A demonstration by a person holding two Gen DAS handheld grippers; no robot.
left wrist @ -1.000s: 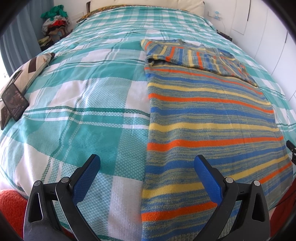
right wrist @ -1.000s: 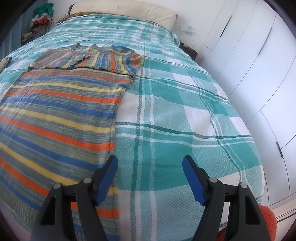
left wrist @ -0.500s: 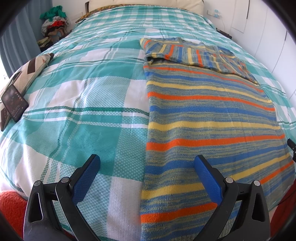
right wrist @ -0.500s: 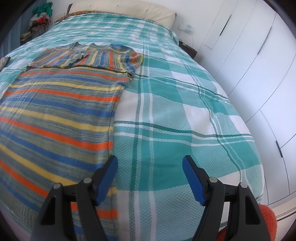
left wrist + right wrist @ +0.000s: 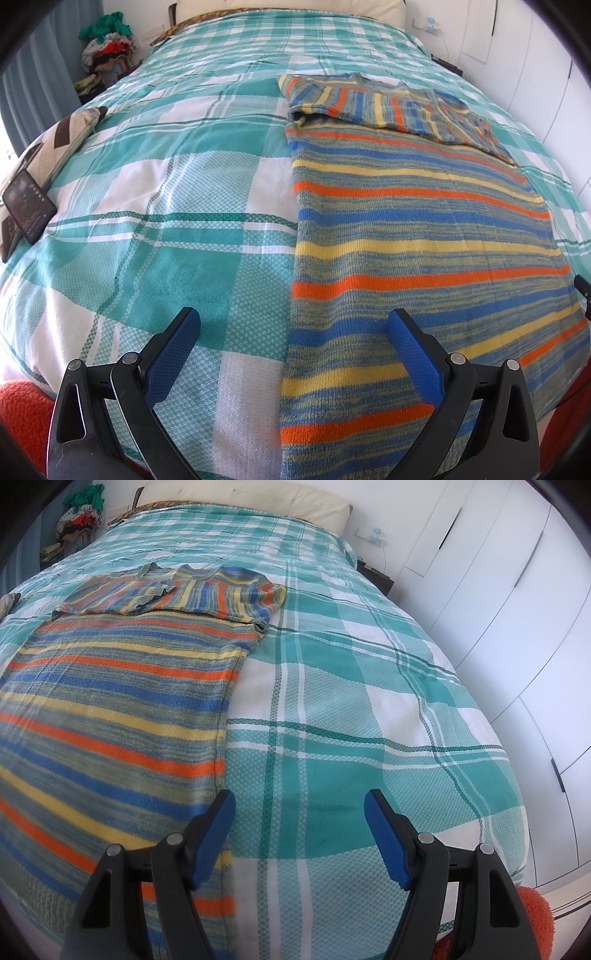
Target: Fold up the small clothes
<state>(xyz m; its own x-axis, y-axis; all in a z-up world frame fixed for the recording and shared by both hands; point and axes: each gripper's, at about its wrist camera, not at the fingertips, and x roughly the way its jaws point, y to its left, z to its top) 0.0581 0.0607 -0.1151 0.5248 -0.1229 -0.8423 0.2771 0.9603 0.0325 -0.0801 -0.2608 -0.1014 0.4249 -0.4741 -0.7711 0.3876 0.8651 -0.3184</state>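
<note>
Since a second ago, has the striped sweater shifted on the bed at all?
No. The striped sweater lies where it did: its left edge crosses the same squares of the plaid bedspread, sleeves folded across the top as before.

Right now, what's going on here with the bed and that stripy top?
A person is holding two grippers over a bed with a green checked cover. A striped sweater lies flat on it, sleeves already folded in across the chest at the far end. The left gripper hovers over the sweater's near left edge, and the right gripper over its near right edge. Both are open and hold nothing; the bottom hem has not yet been picked up.
</note>
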